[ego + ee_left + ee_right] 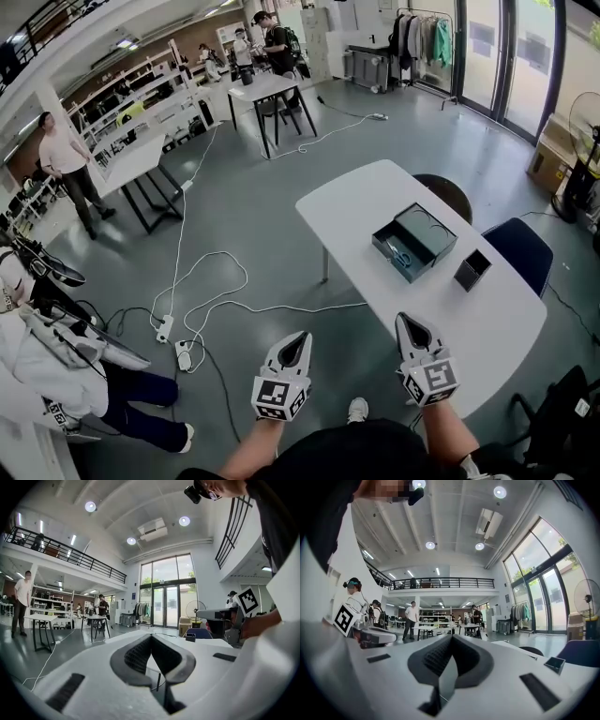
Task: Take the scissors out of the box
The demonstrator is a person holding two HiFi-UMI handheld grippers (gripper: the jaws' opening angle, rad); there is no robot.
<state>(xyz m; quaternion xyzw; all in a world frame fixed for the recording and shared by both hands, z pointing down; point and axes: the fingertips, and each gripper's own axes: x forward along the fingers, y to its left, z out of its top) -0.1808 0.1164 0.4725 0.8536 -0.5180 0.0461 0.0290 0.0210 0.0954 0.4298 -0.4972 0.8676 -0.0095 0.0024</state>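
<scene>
An open dark teal box [427, 230] lies on the white table [375, 202] in the head view. A pair of scissors [401, 253] with light blue handles rests in its nearer half. My left gripper [298, 339] hangs over the floor short of the table's near edge, jaws shut with nothing in them. My right gripper [413, 324] is over the table's near edge, also shut and empty, well short of the box. In the left gripper view the left gripper [151, 636] has its tips together. The right gripper view shows the right gripper [451, 636] the same way.
A small black box [472, 270] stands on the table right of the teal box. A blue chair [520, 248] and a dark round seat [448, 192] sit at the table's far side. Cables and a power strip [183, 354] lie on the floor at left, near a seated person [56, 366].
</scene>
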